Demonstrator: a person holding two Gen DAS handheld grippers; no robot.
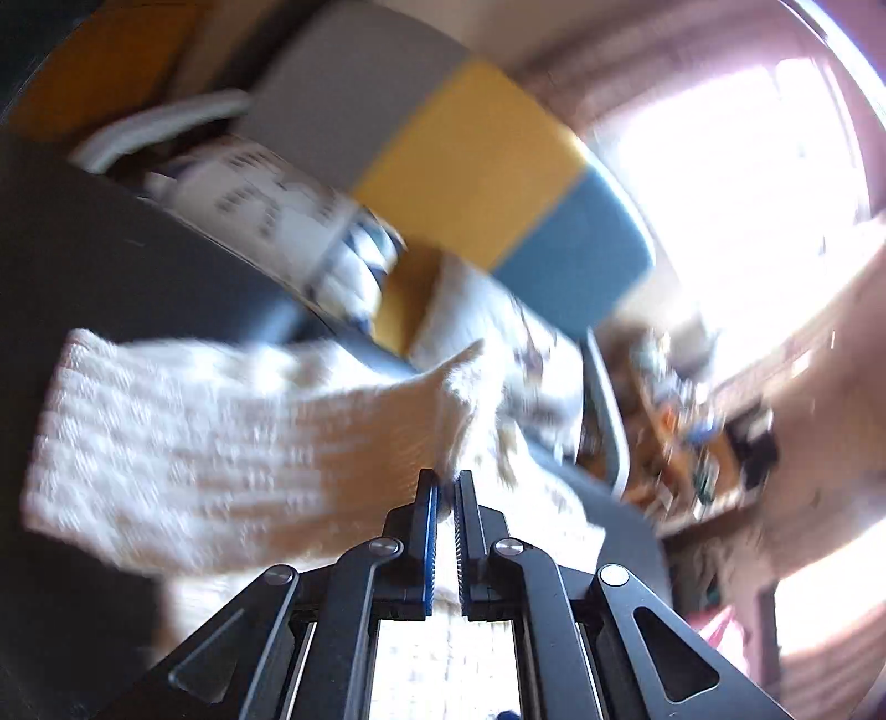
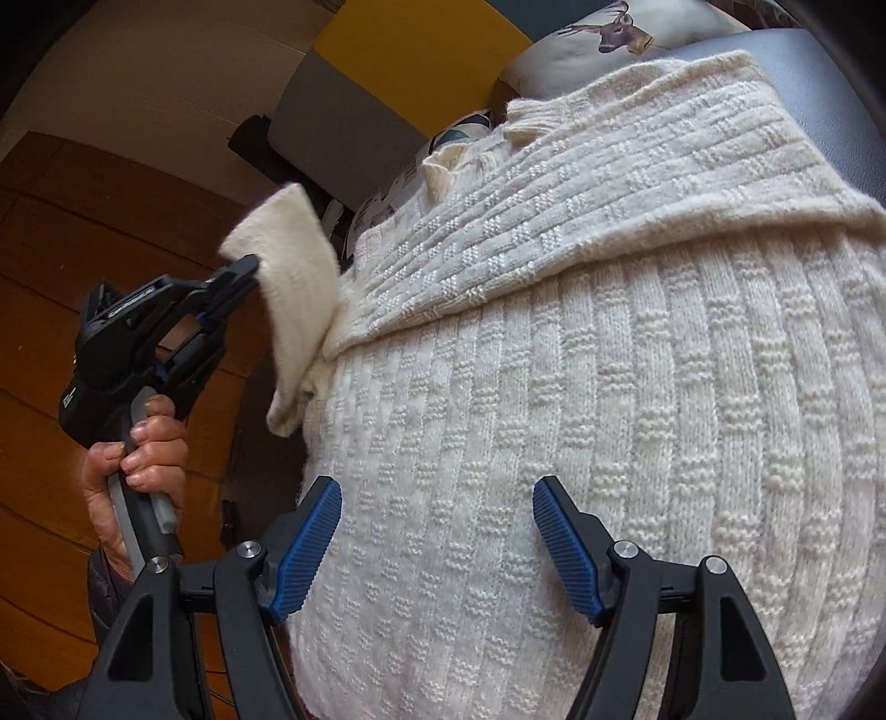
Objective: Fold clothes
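A cream knitted sweater (image 2: pixel 581 415) lies spread on a dark grey surface, with one sleeve (image 2: pixel 609 183) folded across its chest. My right gripper (image 2: pixel 437 498) is open and empty just above the sweater's body. My left gripper (image 1: pixel 447 482) is shut on the sweater's other sleeve (image 1: pixel 183 443). In the right wrist view the left gripper (image 2: pixel 249 271) holds that sleeve cuff (image 2: pixel 293 260) lifted at the sweater's left edge. The left wrist view is blurred by motion.
A cushion with a deer print (image 2: pixel 620 33) lies beyond the sweater. A grey, yellow and blue cushion (image 1: pixel 470 166) stands behind. The wooden floor (image 2: pixel 83 249) is at the left. A cluttered table (image 1: pixel 692 432) stands by a bright window (image 1: pixel 731 194).
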